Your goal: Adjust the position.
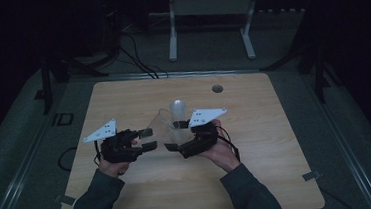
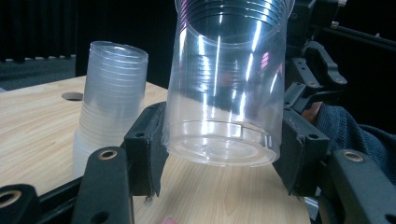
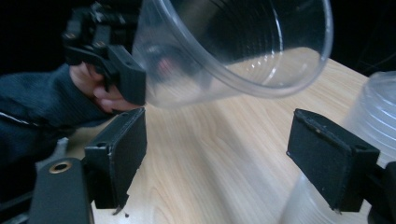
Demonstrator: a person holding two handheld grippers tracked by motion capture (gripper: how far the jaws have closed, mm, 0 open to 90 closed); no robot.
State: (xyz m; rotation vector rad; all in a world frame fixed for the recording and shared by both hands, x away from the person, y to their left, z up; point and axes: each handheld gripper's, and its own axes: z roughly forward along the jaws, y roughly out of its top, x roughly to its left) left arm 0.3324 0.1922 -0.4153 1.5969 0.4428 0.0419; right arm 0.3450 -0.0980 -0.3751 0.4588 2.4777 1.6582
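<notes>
**Single cup held clear of the stack**

The left gripper [image 2: 219, 154] was clamped on the base of a clear plastic cup [image 2: 229, 88], its pads pressing both sides of the bottom rim while the cup hung tilted above the counter [image 1: 145, 198], mouth turned toward the right hand. The right gripper [image 3: 219, 158] stood with its jaws apart and nothing between them, just below the cup's open rim in the right gripper view. The stack of nested cups [image 2: 109, 102] stood upright on the counter just beside the held cup — close to the right gripper's far pad [image 3: 334, 156].

The step in hand looked like passing or setting down the separated cup. To do it well, the right gripper would need to close gently on the rim or wall — thin plastic buckles easily — and steer clear of the stack, which a nudge could topple. The left should release only after the right had a firm hold.
</notes>
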